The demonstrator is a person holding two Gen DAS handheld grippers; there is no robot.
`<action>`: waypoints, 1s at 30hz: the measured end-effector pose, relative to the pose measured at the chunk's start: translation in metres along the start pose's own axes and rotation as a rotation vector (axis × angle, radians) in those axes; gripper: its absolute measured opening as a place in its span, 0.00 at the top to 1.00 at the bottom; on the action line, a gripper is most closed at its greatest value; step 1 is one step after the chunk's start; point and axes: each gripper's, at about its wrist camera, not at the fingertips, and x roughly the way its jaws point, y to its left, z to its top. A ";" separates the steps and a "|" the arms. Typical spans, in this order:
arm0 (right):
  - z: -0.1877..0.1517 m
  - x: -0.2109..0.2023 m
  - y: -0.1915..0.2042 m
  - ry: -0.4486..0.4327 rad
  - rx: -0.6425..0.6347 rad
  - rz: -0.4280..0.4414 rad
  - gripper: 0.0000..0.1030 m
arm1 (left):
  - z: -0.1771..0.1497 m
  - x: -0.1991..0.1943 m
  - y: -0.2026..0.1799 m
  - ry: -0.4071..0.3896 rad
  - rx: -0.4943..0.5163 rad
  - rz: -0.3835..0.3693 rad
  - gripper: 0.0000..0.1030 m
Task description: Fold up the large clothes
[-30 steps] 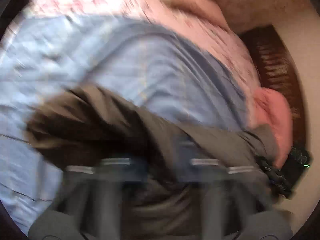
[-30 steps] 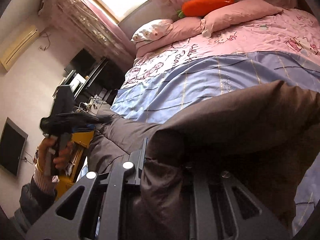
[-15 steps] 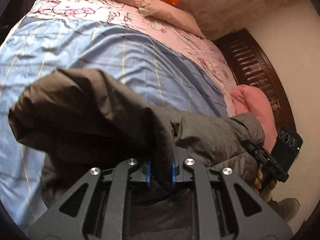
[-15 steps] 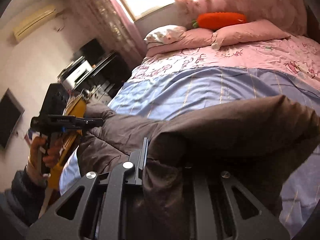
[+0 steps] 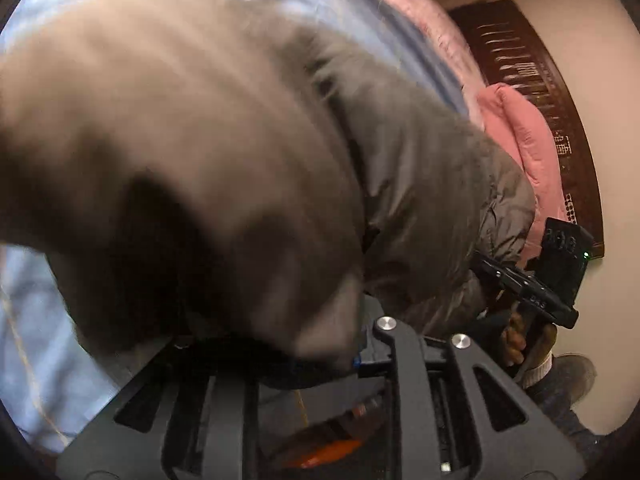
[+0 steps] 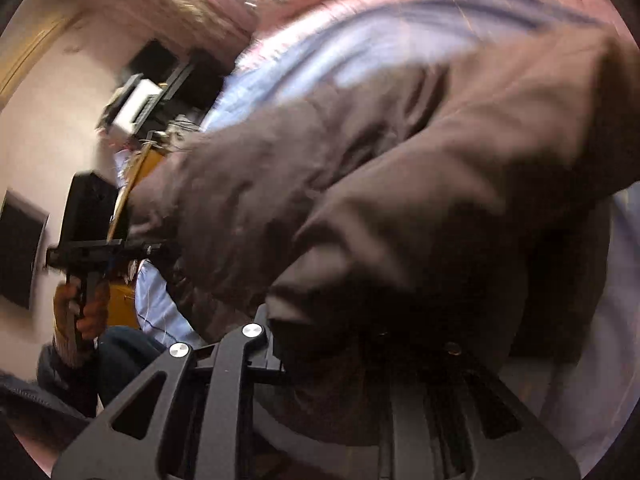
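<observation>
still bunched: brown jacket (image 5: pixel 224 128) draped over both claws, above blue bedspread (image 5: pixel 36 320)

Both frames are blurred. The left gripper (image 5: pixel 320 356) points steeply down, its jaws nearly together and pinched on the brown jacket (image 5: pixel 208 128); they have just been opening slightly with the cloth between them. The right gripper (image 6: pixel 356 344) also tilts downward, jaws narrow and clamped on the same jacket. Each is carried by a hand (image 6: pixel 82 312) wrapped around its handle, wrist in a ribbed cuff.
</observation>
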 end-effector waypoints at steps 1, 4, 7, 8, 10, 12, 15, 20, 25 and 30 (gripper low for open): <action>-0.004 0.007 -0.004 0.029 0.029 -0.011 0.81 | -0.005 0.010 0.006 0.031 -0.030 -0.003 0.80; -0.004 0.006 -0.003 0.050 0.052 -0.022 0.76 | -0.008 0.009 0.013 0.059 -0.075 -0.027 0.80; -0.005 -0.026 -0.003 0.003 0.122 -0.083 0.34 | -0.017 -0.027 0.004 -0.050 -0.021 0.025 0.73; -0.010 -0.038 -0.006 -0.016 0.142 -0.140 0.24 | -0.024 -0.038 0.004 -0.075 -0.010 0.057 0.63; -0.018 -0.070 -0.012 -0.062 0.166 -0.243 0.19 | -0.035 -0.070 0.006 -0.141 -0.014 0.153 0.56; -0.023 -0.113 -0.013 -0.224 0.212 -0.368 0.20 | -0.041 -0.106 0.007 -0.242 -0.010 0.242 0.58; -0.009 -0.149 0.014 -0.404 0.105 -0.419 0.29 | -0.027 -0.147 -0.015 -0.397 0.026 0.311 0.60; 0.034 -0.100 0.087 -0.354 -0.114 -0.377 0.33 | 0.014 -0.117 -0.072 -0.411 0.146 0.251 0.60; 0.040 -0.008 0.099 -0.135 -0.211 -0.437 0.37 | 0.031 -0.026 -0.078 -0.257 0.161 0.322 0.62; 0.027 0.014 0.042 -0.058 -0.122 -0.523 0.37 | 0.013 -0.001 -0.038 -0.179 0.119 0.394 0.61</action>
